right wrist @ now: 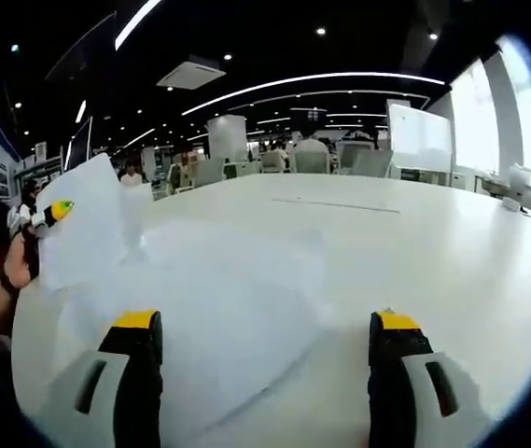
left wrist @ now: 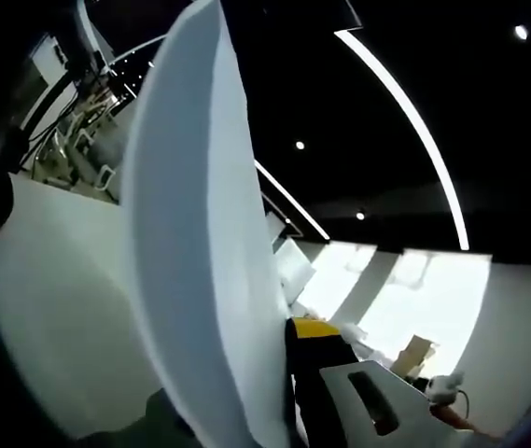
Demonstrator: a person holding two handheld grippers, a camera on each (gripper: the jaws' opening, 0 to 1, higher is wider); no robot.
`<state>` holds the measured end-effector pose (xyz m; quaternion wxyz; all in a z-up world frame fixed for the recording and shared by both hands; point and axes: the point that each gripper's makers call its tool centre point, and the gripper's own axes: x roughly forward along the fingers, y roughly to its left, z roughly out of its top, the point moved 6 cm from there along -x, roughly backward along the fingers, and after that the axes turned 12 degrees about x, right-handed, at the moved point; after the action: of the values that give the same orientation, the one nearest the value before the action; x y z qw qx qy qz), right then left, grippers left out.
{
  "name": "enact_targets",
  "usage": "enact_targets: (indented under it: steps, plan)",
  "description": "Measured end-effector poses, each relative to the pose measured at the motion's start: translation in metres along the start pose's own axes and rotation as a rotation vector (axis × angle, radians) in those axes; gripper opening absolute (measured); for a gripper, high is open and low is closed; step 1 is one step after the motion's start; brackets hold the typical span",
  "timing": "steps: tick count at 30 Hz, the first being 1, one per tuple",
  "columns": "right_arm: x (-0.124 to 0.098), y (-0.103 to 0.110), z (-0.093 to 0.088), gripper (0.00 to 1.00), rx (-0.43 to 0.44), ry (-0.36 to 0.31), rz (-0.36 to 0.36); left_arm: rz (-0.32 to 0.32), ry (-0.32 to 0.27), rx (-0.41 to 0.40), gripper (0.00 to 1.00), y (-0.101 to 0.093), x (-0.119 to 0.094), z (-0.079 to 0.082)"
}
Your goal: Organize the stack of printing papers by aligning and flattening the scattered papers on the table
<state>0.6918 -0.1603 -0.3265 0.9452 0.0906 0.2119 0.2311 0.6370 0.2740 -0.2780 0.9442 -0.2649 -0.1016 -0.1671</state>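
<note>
Right gripper is hovering low over the white table, jaws spread wide, nothing between them; black jaws with yellow tips are rising from the bottom of the right gripper view. Loose white papers are lying flat and overlapping on the table just ahead of those jaws, edges not lined up, the spread reaching between and past the two jaw tips.

At the left of the right gripper view, the left gripper is holding up a sheet off the table, its yellow tip showing against the paper's upper left edge. A person's hand is gripping that tool just below the sheet.

In the left gripper view, the lifted sheet is standing nearly edge-on to the camera, bowed, running from top centre down to the bottom. The left gripper's jaws are pinching its lower end: one black jaw with a yellow tip is sitting right against the paper on the right side; the other jaw is hidden behind the sheet. White table surface is showing to the left of the sheet.

Background is an open office with a dark ceiling, strip lights, chairs across the far side of the table, and bright windows at right.
</note>
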Motion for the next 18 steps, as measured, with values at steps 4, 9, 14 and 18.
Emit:
enact_targets:
  steps: [4, 9, 14, 18]
  plan:
    - [-0.0008, 0.0033, 0.004, 0.86, 0.019, -0.039, 0.032, -0.001, -0.001, -0.002, 0.06, 0.0002, -0.0002, 0.0001]
    - [-0.0002, 0.0033, 0.0021, 0.86, 0.01, -0.025, 0.027, -0.003, -0.002, -0.003, 0.06, -0.0004, -0.0004, 0.0001]
    - [0.0005, 0.0039, 0.0023, 0.86, 0.009, -0.024, 0.028, -0.003, 0.001, -0.002, 0.06, -0.0016, -0.0002, -0.0004]
    - [0.0014, 0.0062, 0.0025, 0.88, 0.002, -0.025, 0.03, -0.002, 0.0, -0.003, 0.06, -0.0018, -0.0003, -0.0005]
